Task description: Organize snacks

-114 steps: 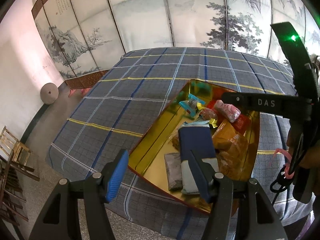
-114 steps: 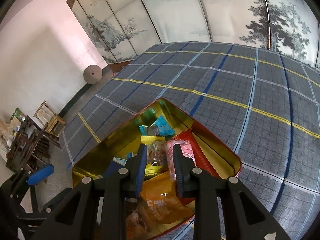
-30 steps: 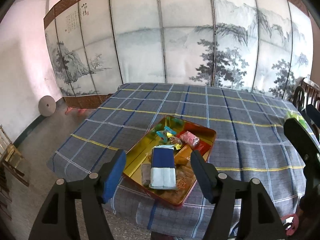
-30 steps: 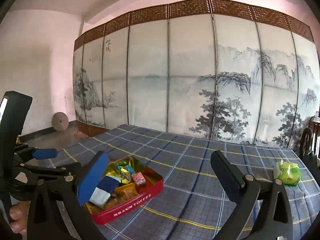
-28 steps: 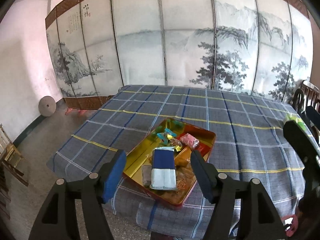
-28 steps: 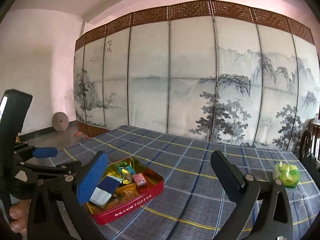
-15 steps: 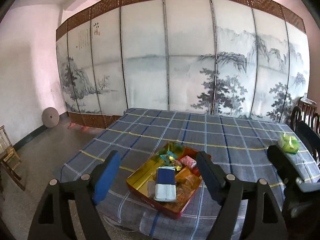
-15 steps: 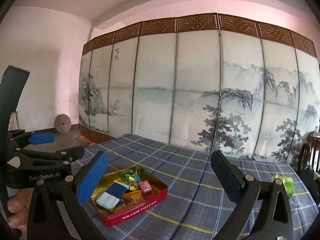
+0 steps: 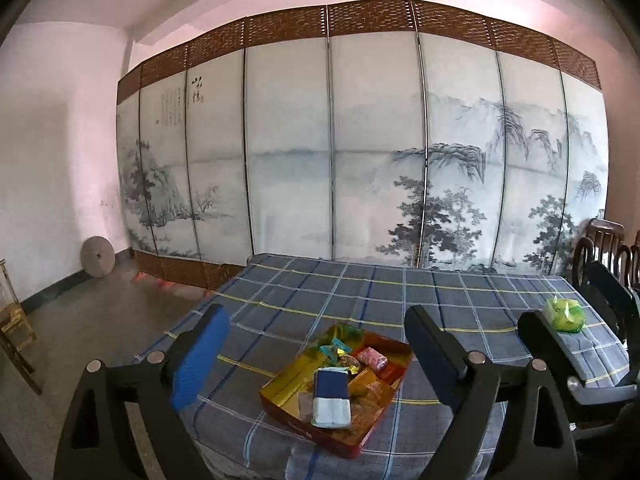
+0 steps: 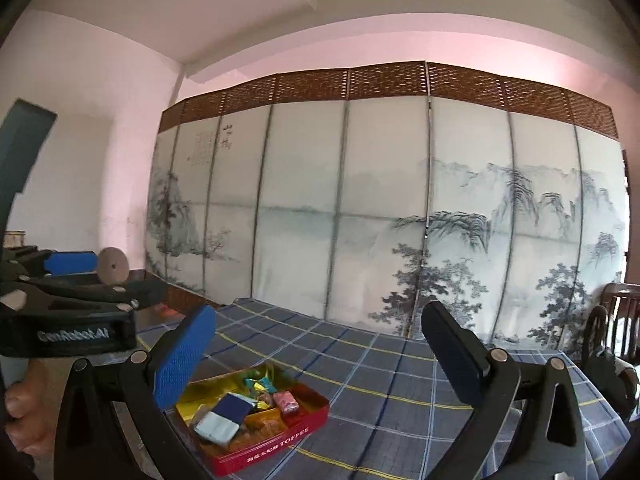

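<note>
Risk at this stage lies mainly in the green packet (image 9: pixel 565 314), which sits alone near the far right edge of the counter (image 9: pixel 360 288), well apart from the red toffee tin (image 10: pixel 280 440). If the packet counts as a snack to be sorted, leaving it there would leave the job incomplete.

State of the left tongs (image 9: pixel 316 352): jaws spread wide, having just been opening, with nothing between the pads; the tin shows through the gap but lies well below and beyond them. State of the right tongs (image 10: pixel 316 352): jaws equally wide apart, nothing held.

Location of the task items: the tin rests near the front corner of the counter, on the blue plaid cloth. Inside it lie a navy-and-white pack (image 9: pixel 331 396), a pink wrapped sweet (image 9: pixel 372 358), small teal and gold wrapped sweets (image 9: pixel 336 346) and orange packets, loosely heaped.

Probable faults:
- The tin stands close to the counter edge, where the cloth hangs over. A low sideways pass by either tongs could push it off.
- The navy-and-white pack rests on top of other items and, as judged here, could slide out if the tin is jolted.
- Both tongs are close together; a crossing reach towards the green packet could cause contact between them.
</note>
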Tool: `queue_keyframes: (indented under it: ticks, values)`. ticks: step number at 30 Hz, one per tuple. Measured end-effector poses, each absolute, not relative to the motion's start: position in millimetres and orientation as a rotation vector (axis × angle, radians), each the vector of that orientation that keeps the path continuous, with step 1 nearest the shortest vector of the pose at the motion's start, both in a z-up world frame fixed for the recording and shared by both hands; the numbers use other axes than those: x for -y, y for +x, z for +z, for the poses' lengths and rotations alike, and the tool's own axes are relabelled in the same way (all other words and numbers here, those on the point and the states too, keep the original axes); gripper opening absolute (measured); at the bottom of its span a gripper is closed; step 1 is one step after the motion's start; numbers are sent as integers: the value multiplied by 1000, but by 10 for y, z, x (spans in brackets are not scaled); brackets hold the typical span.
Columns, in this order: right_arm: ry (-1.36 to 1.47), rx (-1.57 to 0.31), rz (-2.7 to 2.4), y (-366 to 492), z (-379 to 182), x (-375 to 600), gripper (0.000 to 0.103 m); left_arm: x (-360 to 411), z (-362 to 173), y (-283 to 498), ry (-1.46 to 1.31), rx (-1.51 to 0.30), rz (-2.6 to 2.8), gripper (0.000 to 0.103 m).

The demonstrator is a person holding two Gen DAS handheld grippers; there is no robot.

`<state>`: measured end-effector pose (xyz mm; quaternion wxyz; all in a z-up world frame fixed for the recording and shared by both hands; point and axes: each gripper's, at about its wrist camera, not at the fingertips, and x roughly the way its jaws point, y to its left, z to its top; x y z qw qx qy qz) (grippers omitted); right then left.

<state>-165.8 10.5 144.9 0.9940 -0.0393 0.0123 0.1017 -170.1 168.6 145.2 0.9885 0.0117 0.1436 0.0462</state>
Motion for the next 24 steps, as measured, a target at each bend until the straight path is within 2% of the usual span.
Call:
queue_keyframes:
  ticks: [1,3,4,9,24]
  values:
    - [-78,-26,197,-1653,1443,-107,102,-1692,1456,-1711,27,-292,87,92]
    - [-86,-26,187,-1657,1432,-138,102,-1694,1458,-1728,28,-285,95,101]
    - [-93,-27,190,-1665,1429,-157,102,-1694,1455,-1741,30,-280,93,102]
    - [-106,-23,206,-1689,1433,-201,102,-1694,1439,-1775,38,-269,92,102]
    - [-146,-129,208,-1576,1198,-304,102,-1847,1101,-1619,-29,-395,106,102]
